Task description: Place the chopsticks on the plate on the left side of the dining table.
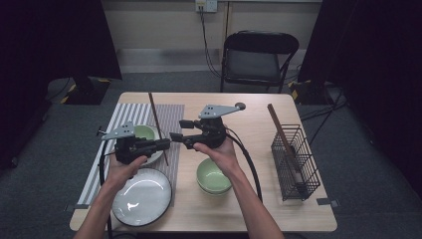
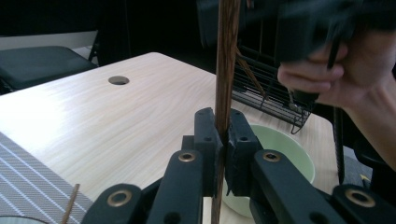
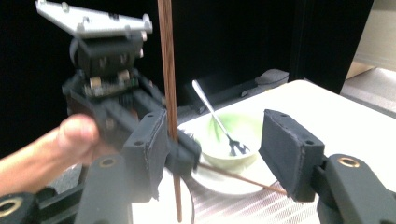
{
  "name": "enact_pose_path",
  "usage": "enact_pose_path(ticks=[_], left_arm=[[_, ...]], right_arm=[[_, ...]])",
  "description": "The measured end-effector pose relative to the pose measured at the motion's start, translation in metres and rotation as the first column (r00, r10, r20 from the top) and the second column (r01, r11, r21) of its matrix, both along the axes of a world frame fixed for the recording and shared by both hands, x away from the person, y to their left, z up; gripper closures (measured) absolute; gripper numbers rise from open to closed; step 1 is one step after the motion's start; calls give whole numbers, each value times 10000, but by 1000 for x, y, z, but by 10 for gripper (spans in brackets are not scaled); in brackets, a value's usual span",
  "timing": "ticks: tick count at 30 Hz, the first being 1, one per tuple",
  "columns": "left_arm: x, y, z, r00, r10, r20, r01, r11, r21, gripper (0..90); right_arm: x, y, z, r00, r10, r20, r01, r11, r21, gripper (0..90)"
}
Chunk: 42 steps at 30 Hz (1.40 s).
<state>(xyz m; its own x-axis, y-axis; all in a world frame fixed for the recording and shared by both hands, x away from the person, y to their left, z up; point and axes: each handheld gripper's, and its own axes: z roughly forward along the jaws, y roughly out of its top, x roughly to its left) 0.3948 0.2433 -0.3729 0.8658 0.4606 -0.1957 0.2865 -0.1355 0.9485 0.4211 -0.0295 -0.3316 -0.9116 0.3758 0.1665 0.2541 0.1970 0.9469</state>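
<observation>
A long brown chopstick (image 1: 155, 117) is clamped in my left gripper (image 1: 165, 144), whose jaws are shut on it above the striped placemat (image 1: 124, 117). In the left gripper view the chopstick (image 2: 226, 70) rises straight up out of the shut left gripper (image 2: 223, 140). My right gripper (image 1: 180, 130) faces it from the right, open. In the right gripper view the chopstick (image 3: 167, 70) stands just inside the open right gripper (image 3: 219, 158), close to its left pad (image 3: 152, 154). A second chopstick (image 3: 238, 177) lies across the plate rim.
A green bowl (image 3: 229, 128) holding a metal fork sits on a plate under the left gripper. A white plate (image 1: 142, 196) lies front left, stacked green bowls (image 1: 213, 175) at front centre. A wire basket (image 1: 294, 162) with chopsticks stands right. A folding chair (image 1: 259, 57) sits behind the table.
</observation>
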Motion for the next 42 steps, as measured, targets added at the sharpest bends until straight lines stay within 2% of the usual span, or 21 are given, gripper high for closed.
enact_pose_path(ticks=[5,9,13,17,22,25,29,35,38,42], left_arm=[[0,6,2,9998,172,73,-171,9998,-88,853],[-1,11,6,9996,248,92,-246,9995,-196,853],[-2,13,9,9995,249,211,-243,9994,-258,852],[-4,15,11,9993,278,247,-269,9990,-364,853],[-5,12,12,9992,227,323,-216,9992,-325,852],[-6,10,12,9990,286,349,-275,9991,-316,852],[-6,7,11,9995,160,284,-152,9994,-307,852],[-6,6,10,9997,118,225,-111,9995,-304,852],[-5,5,9,9998,111,176,-105,9994,-326,852],[-5,4,10,9998,75,176,-70,9996,-290,852]], right_arm=[[1,2,-19,9993,-64,-362,56,9997,-236,403],[0,5,-30,9981,201,-589,-223,9991,-360,433],[-3,10,-37,9974,482,-538,-511,9972,-550,461],[-6,22,-48,9943,816,-679,-864,9938,-702,503],[-7,36,-58,9951,659,-733,-720,9938,-843,550],[-8,43,-62,9938,814,-759,-881,9921,-889,586],[-9,47,-62,9915,1004,-832,-1035,9941,-331,640],[-10,55,-61,9893,1356,-530,-1379,9895,-427,641],[-9,57,-61,9884,1460,-420,-1474,9885,-337,719],[-9,55,-60,9906,1322,-339,-1327,9911,-141,828]])
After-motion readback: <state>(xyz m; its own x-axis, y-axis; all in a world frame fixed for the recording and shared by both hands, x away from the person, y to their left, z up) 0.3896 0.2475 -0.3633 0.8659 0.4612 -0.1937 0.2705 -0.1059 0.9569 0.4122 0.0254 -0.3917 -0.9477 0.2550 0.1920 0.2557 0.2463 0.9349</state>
